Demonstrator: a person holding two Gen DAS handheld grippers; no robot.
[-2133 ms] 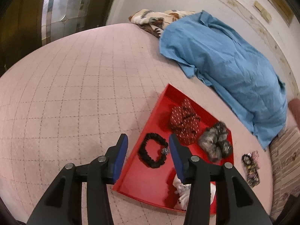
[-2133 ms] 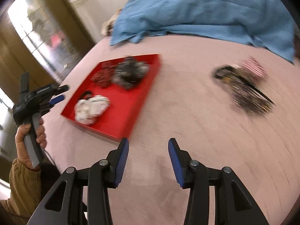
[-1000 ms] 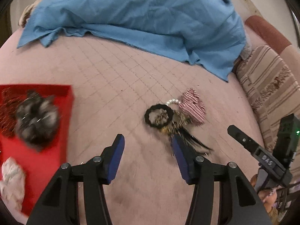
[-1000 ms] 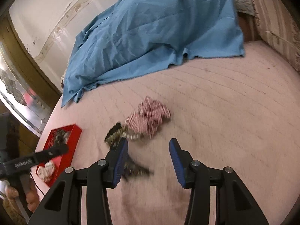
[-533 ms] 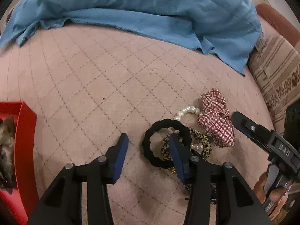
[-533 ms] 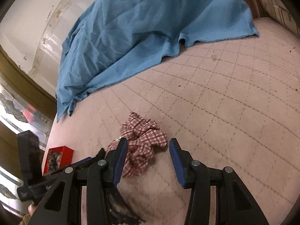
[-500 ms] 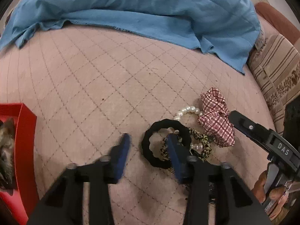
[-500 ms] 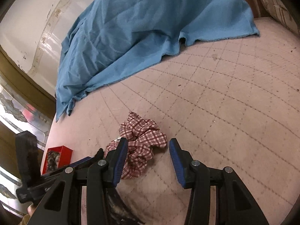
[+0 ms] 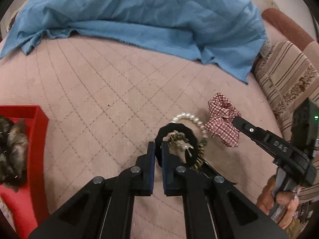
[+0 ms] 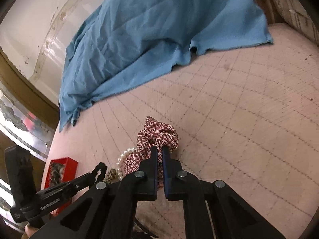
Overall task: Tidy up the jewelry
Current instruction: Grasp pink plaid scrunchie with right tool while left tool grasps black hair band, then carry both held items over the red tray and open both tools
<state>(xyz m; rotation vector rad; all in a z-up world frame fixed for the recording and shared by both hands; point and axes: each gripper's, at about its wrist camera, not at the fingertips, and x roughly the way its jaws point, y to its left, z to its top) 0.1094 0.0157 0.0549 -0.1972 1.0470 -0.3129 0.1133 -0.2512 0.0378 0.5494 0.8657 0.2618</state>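
My left gripper [image 9: 156, 149] is shut on the rim of a black hair tie [image 9: 183, 130] that lies in a small pile on the pink quilted bed. A pearl bracelet [image 9: 189, 118] and a leopard-print band [image 9: 200, 155] lie tangled with it. My right gripper [image 10: 159, 154] is shut on a red plaid scrunchie [image 10: 159, 133], also seen in the left wrist view [image 9: 222, 117]. A red tray [image 9: 37, 139] at the left holds a grey furry scrunchie [image 9: 12, 139]; the tray shows in the right wrist view [image 10: 61, 168] too.
A blue cloth [image 9: 149, 20] covers the back of the bed, also in the right wrist view [image 10: 159, 29]. A striped cushion [image 9: 287, 75] stands at the right edge. Bare pink quilt [image 9: 89, 91] lies between tray and pile.
Both grippers have gone from open to shut: the left closed on the black hair tie's rim, the right on the plaid scrunchie. Both moved in closer to the pile.
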